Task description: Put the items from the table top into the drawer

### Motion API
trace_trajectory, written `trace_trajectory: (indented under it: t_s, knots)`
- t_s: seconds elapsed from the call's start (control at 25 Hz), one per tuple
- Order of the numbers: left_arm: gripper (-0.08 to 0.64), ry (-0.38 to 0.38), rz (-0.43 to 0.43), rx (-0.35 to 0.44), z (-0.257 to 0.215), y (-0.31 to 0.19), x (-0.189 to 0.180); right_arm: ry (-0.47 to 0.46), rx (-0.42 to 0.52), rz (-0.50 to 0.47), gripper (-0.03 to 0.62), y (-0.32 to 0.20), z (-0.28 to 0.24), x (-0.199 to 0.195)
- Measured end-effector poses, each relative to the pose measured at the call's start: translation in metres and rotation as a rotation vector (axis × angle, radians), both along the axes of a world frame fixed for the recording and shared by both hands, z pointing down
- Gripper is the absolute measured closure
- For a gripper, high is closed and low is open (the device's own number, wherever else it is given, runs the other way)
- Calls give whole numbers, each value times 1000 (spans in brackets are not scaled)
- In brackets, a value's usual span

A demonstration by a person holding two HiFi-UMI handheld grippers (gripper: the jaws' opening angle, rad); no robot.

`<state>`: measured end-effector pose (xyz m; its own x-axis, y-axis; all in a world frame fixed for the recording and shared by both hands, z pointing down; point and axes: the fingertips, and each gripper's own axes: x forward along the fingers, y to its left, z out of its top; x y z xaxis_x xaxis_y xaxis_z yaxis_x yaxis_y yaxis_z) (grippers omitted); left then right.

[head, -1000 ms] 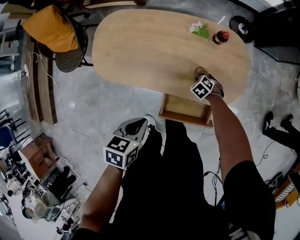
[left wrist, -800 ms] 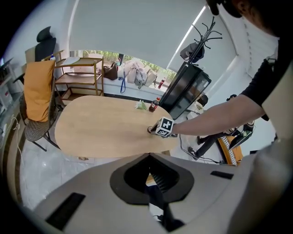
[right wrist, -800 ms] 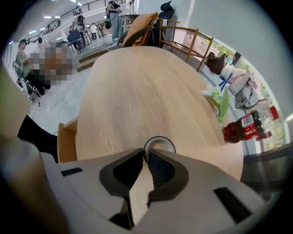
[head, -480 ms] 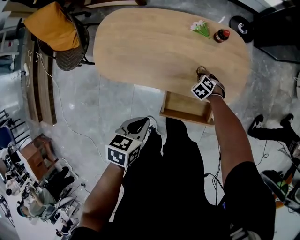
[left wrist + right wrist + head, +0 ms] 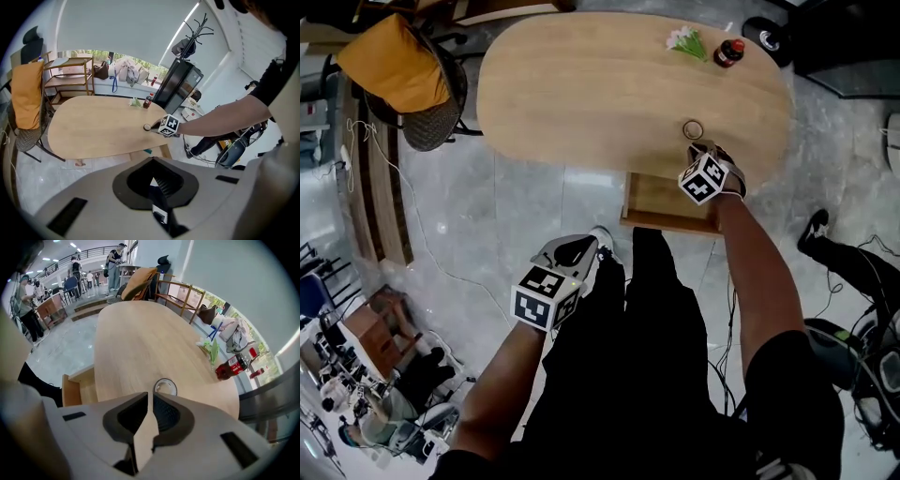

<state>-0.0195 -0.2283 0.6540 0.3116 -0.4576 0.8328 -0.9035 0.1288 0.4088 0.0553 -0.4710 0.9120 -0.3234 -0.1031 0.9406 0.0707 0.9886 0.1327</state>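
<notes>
Left gripper: it hangs low by your legs, well apart from the table. The jaws are together with nothing between them. I'd park it there, since this step needs one tool only.

Table: an oval wooden top. The three things left on it all sit toward its right end.

Drawer: pulled open under the table's near edge, just below your right gripper, so the carry should be short.

Flowers: a small sprig at the far edge, just beside the bottle. Leave it for later.

Ring: a small clear ring lying flat near the table's near edge, above the drawer. Its near side meets your right gripper's tips.

Right gripper: it points steeply down at the ring, with the jaws closing and all but together. No view settles whether they pinch the ring's wall or have closed on nothing.
- Test with a slight lift before you commit.
- If the ring stays put, reopen, set one jaw inside the ring and one outside, then close on the wall.
- Lower it well into the drawer before letting go, because it looks likely to roll.

Bottle: dark with a red cap, at the far right edge.
</notes>
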Motion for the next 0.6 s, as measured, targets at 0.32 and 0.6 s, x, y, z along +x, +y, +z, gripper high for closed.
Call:
trace_trajectory:
  t_s: [0.32, 0.6]
  knots:
    - [560, 22, -75, -56, 18, 31, -3, 105, 44, -56, 482, -21, 43, -13]
    - [560, 34, -115, -62, 19, 38, -14, 175, 53, -149, 554, -14, 50, -15]
